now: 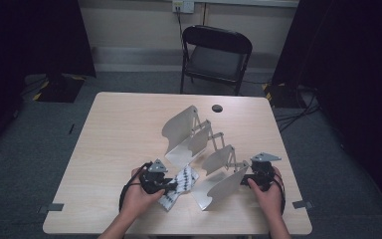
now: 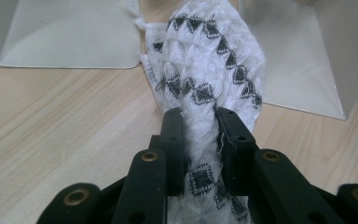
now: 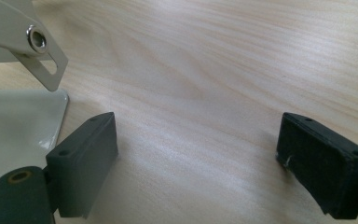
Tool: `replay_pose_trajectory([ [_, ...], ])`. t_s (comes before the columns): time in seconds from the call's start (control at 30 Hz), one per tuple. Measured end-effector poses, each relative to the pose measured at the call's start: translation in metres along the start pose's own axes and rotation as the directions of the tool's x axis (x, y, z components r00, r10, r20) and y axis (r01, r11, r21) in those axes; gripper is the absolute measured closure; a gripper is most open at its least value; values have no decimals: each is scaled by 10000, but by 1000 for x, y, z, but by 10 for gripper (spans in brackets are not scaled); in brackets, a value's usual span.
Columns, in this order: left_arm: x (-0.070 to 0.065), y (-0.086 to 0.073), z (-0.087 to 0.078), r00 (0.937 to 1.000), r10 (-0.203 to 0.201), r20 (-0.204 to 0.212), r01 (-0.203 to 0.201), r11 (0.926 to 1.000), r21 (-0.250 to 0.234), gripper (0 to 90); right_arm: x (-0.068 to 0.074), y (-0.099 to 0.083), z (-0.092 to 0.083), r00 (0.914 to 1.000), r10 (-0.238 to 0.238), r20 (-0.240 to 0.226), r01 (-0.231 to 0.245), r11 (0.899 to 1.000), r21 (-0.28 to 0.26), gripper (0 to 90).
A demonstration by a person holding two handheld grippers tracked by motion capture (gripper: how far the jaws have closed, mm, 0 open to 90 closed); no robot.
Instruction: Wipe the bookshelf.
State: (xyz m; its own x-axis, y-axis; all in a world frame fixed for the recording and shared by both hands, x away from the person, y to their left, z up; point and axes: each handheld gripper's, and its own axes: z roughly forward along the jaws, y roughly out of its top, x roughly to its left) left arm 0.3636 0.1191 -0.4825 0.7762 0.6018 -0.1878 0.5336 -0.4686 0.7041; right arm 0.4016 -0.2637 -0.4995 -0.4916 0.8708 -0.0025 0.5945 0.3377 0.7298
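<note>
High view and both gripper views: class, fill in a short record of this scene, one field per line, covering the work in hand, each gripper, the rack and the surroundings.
Work in hand: patterned cloth held at the table's near edge
Left gripper: shut on the cloth, jaws pinching a bunched fold
Right gripper: open, nothing between the jaws, beside the rack's near end
Metal rack: expanding file rack with upright plates, mid-table
Table: light wood
Surroundings: black folding chair beyond the table

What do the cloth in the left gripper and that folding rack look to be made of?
Cloth: likely woven cotton, matte white with black diamonds, puckered weave and loose threads at the edge. Rack: probably thin sheet metal, pale satin grey, with soft glare on flat panels, rounded corners and riveted link bars.
</note>
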Motion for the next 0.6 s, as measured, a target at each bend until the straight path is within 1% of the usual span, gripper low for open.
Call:
replay_pose_trajectory([
  [0.1, 3, -1, -2, 9999, -3, -112, 3, 10000, 21, 739, 0, 0, 0, 10000, 6, -1, -6, 10000, 1, 117],
  [0.13, 5, -3, -4, 9998, -90, -155, 90, 10000, -42, 739, 0, 0, 0, 10000, 2, 0, -2, 10000, 0, 117],
  [0.37, 11, -6, -9, 9993, -253, -276, 251, 9996, -89, 738, 0, 0, 0, 10000, 6, 0, -6, 10000, 2, 117],
  [0.4, 13, -7, -10, 9988, -344, -344, 340, 9993, -138, 738, 0, 0, 0, 10000, 2, -1, -2, 10000, 1, 117],
  [0.47, 16, -8, -11, 9986, -342, -400, 337, 9994, -126, 738, 0, 0, 0, 10000, 4, 1, -4, 10000, 2, 117],
  [0.53, 17, -9, -12, 9982, -444, -392, 437, 9989, -190, 738, 0, 0, 0, 10000, 4, -1, -4, 10000, 0, 117],
  [0.6, 19, -9, -13, 9980, -458, -445, 451, 9988, -163, 738, 0, 0, 0, 10000, 6, -1, -6, 10000, 1, 117],
])
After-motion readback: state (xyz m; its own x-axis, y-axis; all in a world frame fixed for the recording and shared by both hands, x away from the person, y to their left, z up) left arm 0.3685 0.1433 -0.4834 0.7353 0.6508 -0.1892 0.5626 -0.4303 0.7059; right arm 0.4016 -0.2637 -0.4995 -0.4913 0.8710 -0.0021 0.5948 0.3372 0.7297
